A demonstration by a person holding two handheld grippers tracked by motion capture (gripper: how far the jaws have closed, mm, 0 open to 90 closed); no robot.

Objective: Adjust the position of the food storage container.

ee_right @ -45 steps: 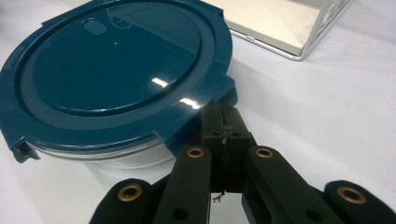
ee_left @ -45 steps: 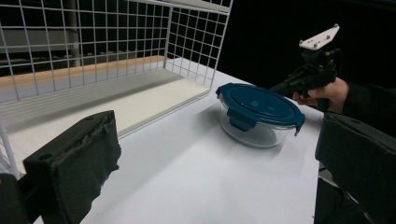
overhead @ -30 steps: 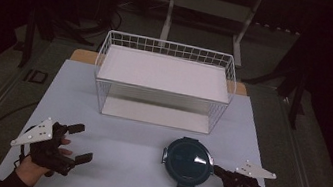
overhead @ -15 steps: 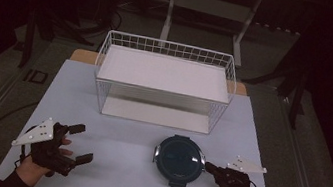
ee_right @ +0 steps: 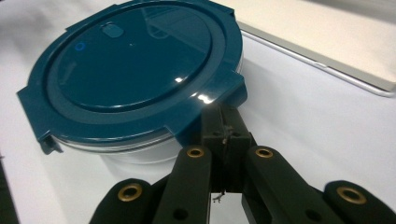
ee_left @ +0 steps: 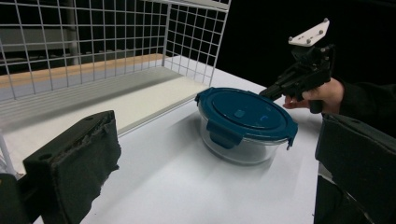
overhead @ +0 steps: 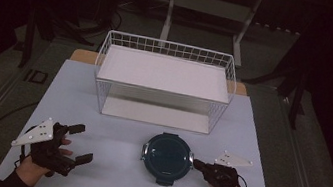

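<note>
Sitting on the white table [overhead: 116, 176] in front of the wire basket [overhead: 164, 80] is a round glass container [overhead: 167, 158] with a blue lid. The right gripper [overhead: 199, 164], jaws pressed together, is touching its lid tab. The left gripper [overhead: 80, 143] is resting well apart, jaws spread.

Rear half of the bench [overhead: 258, 138] blocked by a white wire basket [overhead: 164, 80]. Round glass container with dark teal lid [overhead: 167, 158] sits near the front edge, right of centre. Open strip between them; front-centre bench passable.
</note>
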